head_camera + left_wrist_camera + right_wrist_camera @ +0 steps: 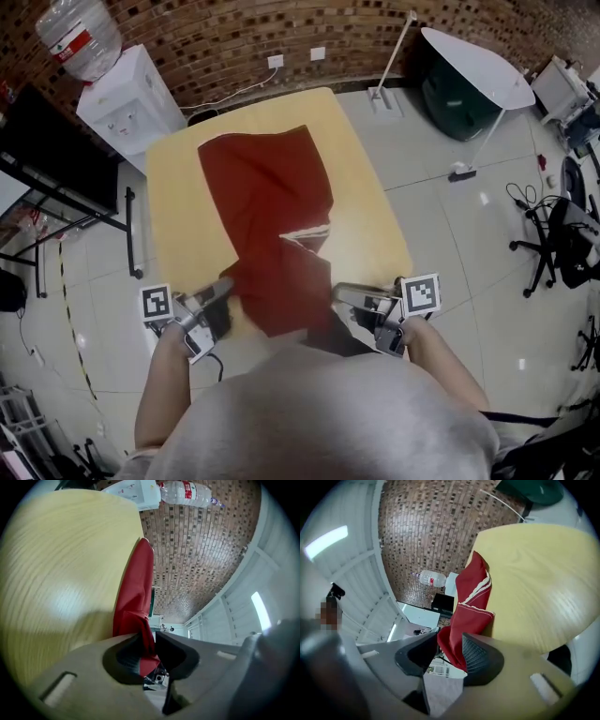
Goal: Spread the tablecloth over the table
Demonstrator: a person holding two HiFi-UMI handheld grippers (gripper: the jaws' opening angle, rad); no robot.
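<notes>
A dark red tablecloth (272,197) lies bunched and partly folded on the pale wooden bench (370,187). It runs as a wrinkled band from the far left part of the top down to the near edge, where its end hangs over just in front of the person. A turned-over corner with a white-trimmed hem (314,232) shows near the middle of the band, and most of the wood on both sides is bare. The left tool (223,286) sits at the near-left edge of the cloth; its own view shows the jaw tips clenched on a fold of the red fabric. The right tool (339,295) is at the near-right edge, and its jaws stand apart with a hanging fold between them; the cloth lies against one ribbed pad and a gap shows at the other. A water dispenser (127,98) stands beyond the bench's far left corner, before a brick wall (234,37).
</notes>
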